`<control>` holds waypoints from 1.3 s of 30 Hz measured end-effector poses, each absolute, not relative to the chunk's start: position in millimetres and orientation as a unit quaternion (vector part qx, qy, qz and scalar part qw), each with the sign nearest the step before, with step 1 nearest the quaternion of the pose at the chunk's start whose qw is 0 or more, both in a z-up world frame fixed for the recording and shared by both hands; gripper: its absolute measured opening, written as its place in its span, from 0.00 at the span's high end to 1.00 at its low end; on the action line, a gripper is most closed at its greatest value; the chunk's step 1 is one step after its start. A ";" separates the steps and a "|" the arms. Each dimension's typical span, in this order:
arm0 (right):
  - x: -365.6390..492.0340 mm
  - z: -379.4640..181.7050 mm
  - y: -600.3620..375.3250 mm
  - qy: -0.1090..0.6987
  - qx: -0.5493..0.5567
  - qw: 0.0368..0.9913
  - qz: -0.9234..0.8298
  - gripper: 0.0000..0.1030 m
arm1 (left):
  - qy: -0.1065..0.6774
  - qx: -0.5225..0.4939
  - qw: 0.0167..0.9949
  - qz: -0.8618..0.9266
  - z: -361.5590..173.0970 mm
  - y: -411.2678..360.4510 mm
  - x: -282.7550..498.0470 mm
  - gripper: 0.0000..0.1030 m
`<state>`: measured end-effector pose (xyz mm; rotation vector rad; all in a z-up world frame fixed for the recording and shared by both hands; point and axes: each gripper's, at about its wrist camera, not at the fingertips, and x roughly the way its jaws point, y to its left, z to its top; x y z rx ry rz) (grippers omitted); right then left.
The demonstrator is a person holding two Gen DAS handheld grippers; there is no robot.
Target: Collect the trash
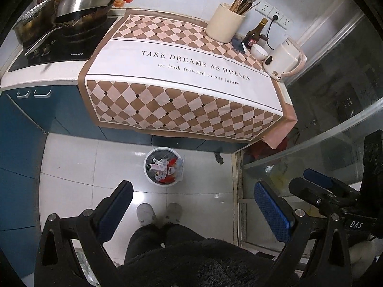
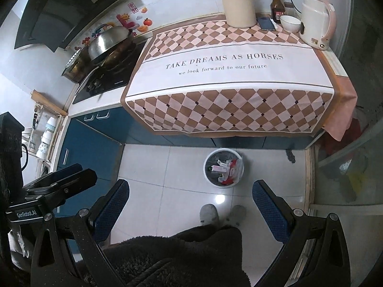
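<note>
A small white trash bin (image 1: pixel 149 175) stands on the tiled floor in front of the blue cabinets, filled with several wrappers and packets (image 1: pixel 167 168). It also shows in the right wrist view (image 2: pixel 207 178). My left gripper (image 1: pixel 194 197) is open and empty, held high above the floor, nearer me than the bin. My right gripper (image 2: pixel 190 197) is open and empty, at a similar height, left of the bin. Each gripper shows at the edge of the other's view. The checkered cloth (image 1: pixel 182 71) on the counter carries no loose trash that I can see.
At the back of the counter stand a utensil crock (image 1: pixel 225 22), a sauce bottle (image 1: pixel 255 35), a white bowl (image 1: pixel 259 52), a phone (image 1: pixel 239 45) and a kettle (image 1: pixel 284 58). Pots (image 1: pixel 81 2) sit on the stove at left. A glass partition (image 1: pixel 335 110) is at right. My slippers (image 1: pixel 158 211) are on the floor.
</note>
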<state>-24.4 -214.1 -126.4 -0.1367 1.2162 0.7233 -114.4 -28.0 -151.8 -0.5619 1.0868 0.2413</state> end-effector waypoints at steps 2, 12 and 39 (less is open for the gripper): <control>-22.5 -129.2 -216.1 0.561 -0.061 0.756 0.333 0.00 | 0.511 -0.262 0.811 0.114 -151.5 -28.7 -115.4 0.00; -20.4 -135.4 -219.7 0.569 -0.057 0.744 0.345 0.00 | 0.516 -0.253 0.809 0.121 -153.6 -39.0 -119.9 0.00; -19.7 -139.9 -230.6 0.572 -0.056 0.737 0.357 0.00 | 0.505 -0.270 0.810 0.128 -149.4 -48.8 -121.6 0.00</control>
